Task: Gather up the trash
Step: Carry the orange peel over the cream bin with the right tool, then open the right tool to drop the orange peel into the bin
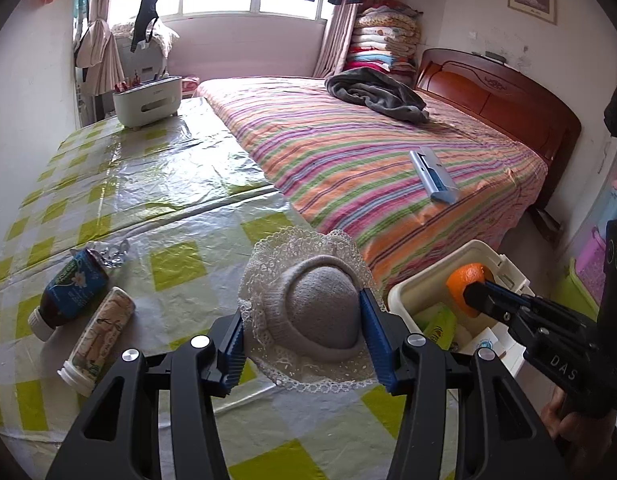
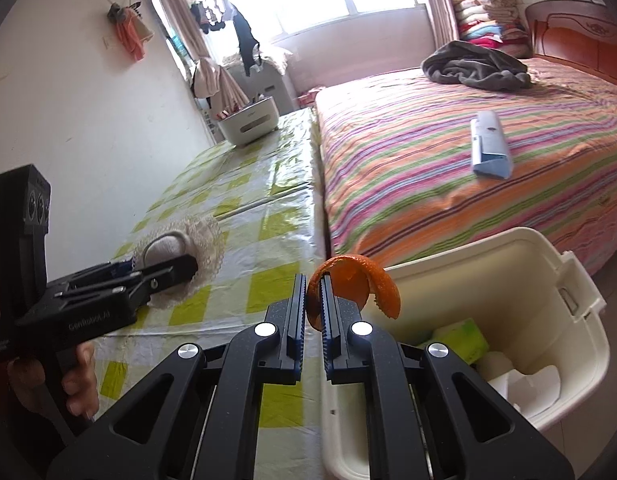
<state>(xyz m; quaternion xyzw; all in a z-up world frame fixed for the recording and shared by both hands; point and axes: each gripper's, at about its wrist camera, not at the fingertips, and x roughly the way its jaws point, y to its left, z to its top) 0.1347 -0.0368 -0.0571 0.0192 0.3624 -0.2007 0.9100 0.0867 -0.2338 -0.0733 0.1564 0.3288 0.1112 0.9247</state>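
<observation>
We see the right gripper (image 2: pixel 313 300) pinching a curl of orange peel (image 2: pixel 362 286) between its blue pads, holding it above the near rim of a cream plastic bin (image 2: pixel 548 312) that stands beside the table, at the foot of the bed. Inside the bin lie a green packet (image 2: pixel 462 336) and white paper scraps (image 2: pixel 524 384).

From the left wrist camera, the left gripper (image 1: pixel 302 334) has its two fingers pressed against the sides of a grey knitted hat with a white lace brim (image 1: pixel 308 316), which sits on the table's green-and-white checked plastic cloth (image 1: pixel 148 184). To its left, on the same cloth, a dark bottle with a blue label (image 1: pixel 70 292) and a pale cylindrical container with a white cap (image 1: pixel 98 338) lie on their sides, just beside each other, with a crumpled scrap of clear wrapper (image 1: pixel 114 254) near the bottle's top.

At the table's far end stands a white tissue-box organiser (image 1: pixel 146 100). On the striped bedspread (image 1: pixel 348 152) rest a grey blanket (image 1: pixel 374 94) and a blue-and-silver flat object (image 1: pixel 434 174), well apart from one another.
</observation>
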